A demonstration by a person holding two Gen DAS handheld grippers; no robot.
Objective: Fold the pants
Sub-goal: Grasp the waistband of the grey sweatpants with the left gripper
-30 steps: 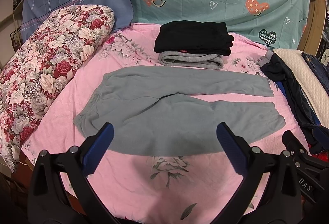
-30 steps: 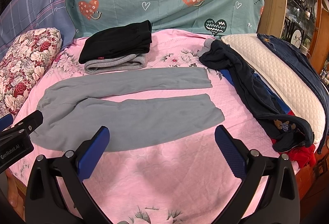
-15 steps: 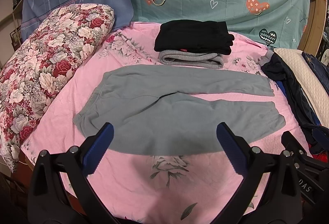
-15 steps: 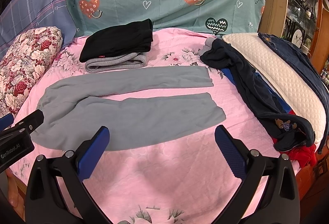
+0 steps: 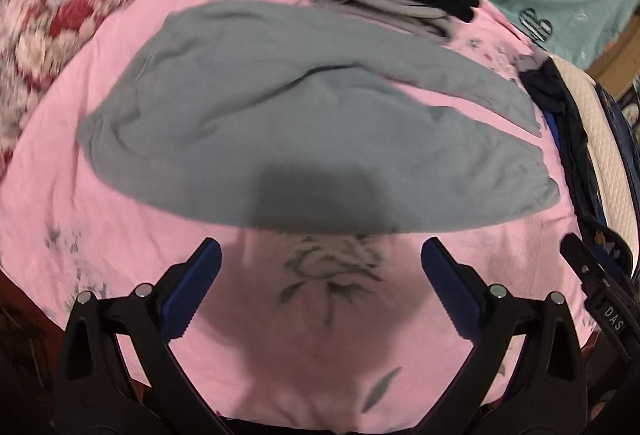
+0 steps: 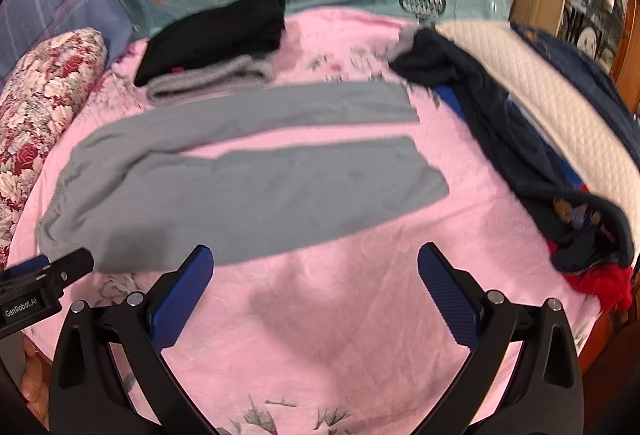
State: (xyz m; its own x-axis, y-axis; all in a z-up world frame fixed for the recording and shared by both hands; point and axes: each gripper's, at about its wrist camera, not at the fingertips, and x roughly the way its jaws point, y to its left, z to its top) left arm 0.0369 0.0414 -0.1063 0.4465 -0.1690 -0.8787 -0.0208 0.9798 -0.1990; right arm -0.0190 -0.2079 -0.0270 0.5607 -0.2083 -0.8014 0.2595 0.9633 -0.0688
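Observation:
Grey pants (image 5: 280, 139) lie flat on the pink bed sheet (image 5: 320, 335), waistband to the left, both legs spread apart to the right; they also show in the right wrist view (image 6: 248, 179). My left gripper (image 5: 320, 267) is open and empty, hovering over the sheet just short of the near leg's edge. My right gripper (image 6: 314, 267) is open and empty, above the sheet in front of the near leg. The left gripper's tip shows at the left edge of the right wrist view (image 6: 48, 275).
A stack of folded black and grey clothes (image 6: 216, 47) lies behind the pants. A floral pillow (image 6: 36, 103) is at the left. A dark heap of clothes (image 6: 512, 139) and a white quilted pad (image 6: 560, 107) lie at the right.
Both grippers have moved forward and tilted down toward the pants. The left view now looks down on the near leg. The pants have not moved.

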